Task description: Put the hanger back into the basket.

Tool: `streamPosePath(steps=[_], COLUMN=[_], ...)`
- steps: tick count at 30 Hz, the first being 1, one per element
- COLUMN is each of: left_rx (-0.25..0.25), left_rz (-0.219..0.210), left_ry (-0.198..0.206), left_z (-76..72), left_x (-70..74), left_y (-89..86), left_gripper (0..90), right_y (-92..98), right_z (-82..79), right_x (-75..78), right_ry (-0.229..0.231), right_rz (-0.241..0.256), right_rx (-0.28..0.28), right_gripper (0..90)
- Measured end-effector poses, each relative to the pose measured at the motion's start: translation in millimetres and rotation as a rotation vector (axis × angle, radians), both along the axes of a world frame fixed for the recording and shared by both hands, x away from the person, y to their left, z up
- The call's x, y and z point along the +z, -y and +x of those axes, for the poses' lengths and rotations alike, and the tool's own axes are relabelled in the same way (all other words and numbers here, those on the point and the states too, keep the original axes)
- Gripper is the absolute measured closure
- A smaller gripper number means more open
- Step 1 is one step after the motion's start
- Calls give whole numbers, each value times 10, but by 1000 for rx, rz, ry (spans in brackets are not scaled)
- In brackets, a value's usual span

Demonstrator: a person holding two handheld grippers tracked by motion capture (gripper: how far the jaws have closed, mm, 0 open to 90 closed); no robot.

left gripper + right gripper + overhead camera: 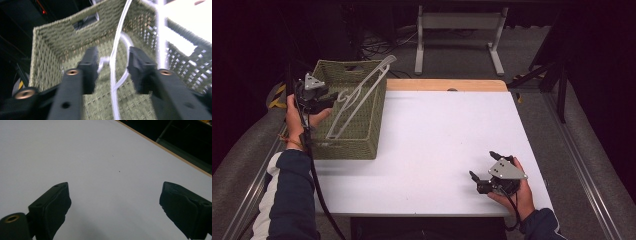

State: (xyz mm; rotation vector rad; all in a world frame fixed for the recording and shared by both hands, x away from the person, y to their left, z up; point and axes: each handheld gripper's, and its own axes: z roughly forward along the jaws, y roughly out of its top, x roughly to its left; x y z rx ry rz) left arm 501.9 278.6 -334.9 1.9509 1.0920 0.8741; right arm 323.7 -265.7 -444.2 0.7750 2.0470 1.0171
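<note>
A green woven basket (348,148) stands at the table's left side. A pale plastic hanger (371,80) leans inside it, its upper end poking over the far right rim. My left gripper (331,98) is over the basket's left rim, pointing in. In the left gripper view its jaws stand open on either side of the hanger (113,75), not pinching it, with the basket wall (62,37) behind. My right gripper (482,165) hovers low over the white tabletop (437,130) near the front right. This right gripper (113,200) is open wide with nothing but bare table (100,157) between the jaws.
A wooden strip (447,84) edges the table's far side. Beyond it on the floor stand a grey metal frame (459,22) and some cables. Dark stands (557,75) rise at the right. The white surface stretches bare between the basket and the right gripper.
</note>
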Motion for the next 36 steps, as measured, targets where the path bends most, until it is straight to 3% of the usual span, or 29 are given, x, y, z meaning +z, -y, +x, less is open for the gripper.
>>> streamPosePath(steps=[11, 13, 15, 16, 22, 30, 36], left_rx=[-79, -113, -111, -138, -179, -242, -294], left_rz=[-27, -54, -55, -89, -107, -168, -175], left_ry=[140, 162, 174, 191, 186, 235, 257], left_z=[-250, -308, -333, -375, -439, -602, -714], left_x=[88, 93, 97, 98, 80, 61, 40], left_y=[205, 243, 257, 275, 345, 426, 486], left_gripper=[315, 264, 219, 208, 123, 99, 74], right_y=[-22, -26, -24, -25, -27, -36, -28], right_z=[-2, -1, 0, 4, 5, -13, -1], right_x=[9, 10, 13, 13, 26, 60, 67], right_ry=[0, 0, -4, -5, -7, 13, 8], right_rz=[13, 13, 18, 18, 32, 39, 56], right_rx=[11, 10, 13, 9, 12, 13, 10], right_gripper=[98, 97, 97, 98, 97, 99, 98])
